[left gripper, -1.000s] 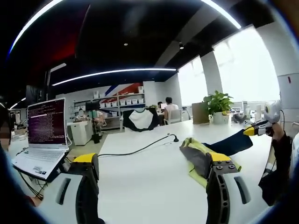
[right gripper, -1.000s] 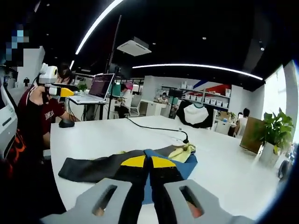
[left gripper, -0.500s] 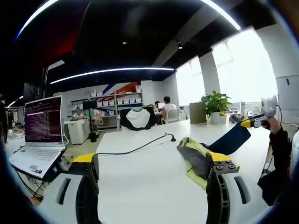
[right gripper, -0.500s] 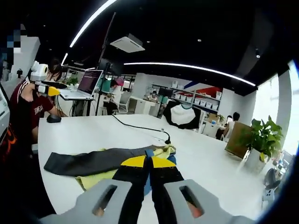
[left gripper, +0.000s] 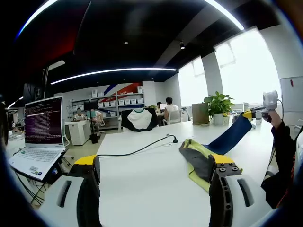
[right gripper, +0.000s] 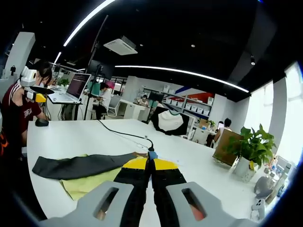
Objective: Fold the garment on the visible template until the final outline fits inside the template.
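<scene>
The garment (left gripper: 201, 160) is grey, yellow and blue and lies bunched on the white table (left gripper: 142, 189). Its blue part (left gripper: 230, 137) is stretched up and to the right, where my right gripper (left gripper: 249, 113) holds it in the air. In the right gripper view that gripper (right gripper: 150, 163) is shut on the blue cloth (right gripper: 151, 154), with a grey sleeve (right gripper: 80, 165) and yellow cloth (right gripper: 90, 185) trailing left on the table. My left gripper (left gripper: 154, 161) hovers over the table, open and holding nothing, left of the garment. It appears as the left gripper (right gripper: 37, 96) far off.
An open laptop (left gripper: 40, 142) sits at the table's left edge. A black cable (left gripper: 137, 151) runs across the table behind the garment. A person (right gripper: 19, 118) sits at the far end beside a mouse (right gripper: 41, 122). A potted plant (left gripper: 218, 106) stands at the back right.
My right gripper has risen with the blue cloth, pulling it up off the table, so less blue lies flat. The left gripper has stayed open in about the same place.
</scene>
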Demonstrator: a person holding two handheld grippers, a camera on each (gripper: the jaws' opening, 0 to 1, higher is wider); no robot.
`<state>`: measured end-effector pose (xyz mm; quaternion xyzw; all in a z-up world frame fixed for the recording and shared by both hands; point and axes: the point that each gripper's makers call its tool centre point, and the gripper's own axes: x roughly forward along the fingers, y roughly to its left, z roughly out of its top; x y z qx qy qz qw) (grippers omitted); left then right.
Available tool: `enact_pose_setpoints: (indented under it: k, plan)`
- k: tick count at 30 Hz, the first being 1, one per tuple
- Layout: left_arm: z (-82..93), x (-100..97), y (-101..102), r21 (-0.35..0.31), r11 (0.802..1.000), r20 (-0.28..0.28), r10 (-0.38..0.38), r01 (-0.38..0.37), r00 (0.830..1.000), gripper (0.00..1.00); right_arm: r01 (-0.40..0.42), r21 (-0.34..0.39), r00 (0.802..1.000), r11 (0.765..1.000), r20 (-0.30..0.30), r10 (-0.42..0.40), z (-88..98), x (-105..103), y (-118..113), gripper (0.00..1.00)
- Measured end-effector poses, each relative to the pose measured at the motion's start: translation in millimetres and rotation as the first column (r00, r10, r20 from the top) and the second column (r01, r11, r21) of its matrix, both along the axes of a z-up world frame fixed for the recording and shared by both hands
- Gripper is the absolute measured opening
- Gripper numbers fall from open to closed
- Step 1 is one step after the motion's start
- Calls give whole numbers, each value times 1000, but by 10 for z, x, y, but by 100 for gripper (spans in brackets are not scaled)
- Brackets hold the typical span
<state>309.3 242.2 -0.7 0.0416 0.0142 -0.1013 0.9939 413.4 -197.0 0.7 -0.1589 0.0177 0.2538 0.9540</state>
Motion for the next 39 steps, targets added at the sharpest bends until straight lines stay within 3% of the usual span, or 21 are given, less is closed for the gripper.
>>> enact_pose_setpoints:
  k: [3,19,30,39]
  plan:
    - [21,-4,15,-2,1000,5,-1,1,1000,100,19,28,1000,999,-6,-19,6,35,-89,0]
    - [36,-41,43,-13,1000,21,17,-17,1000,100,140,26,987,990,-83,-137,-181,413,-560,0]
    - [37,-57,35,-9,1000,22,11,-11,1000,100,229,17,955,973,-199,-221,-567,631,-982,0]
    - [29,-46,29,-5,1000,19,7,-7,1000,100,265,-14,935,964,-241,-260,-740,681,-1170,0]
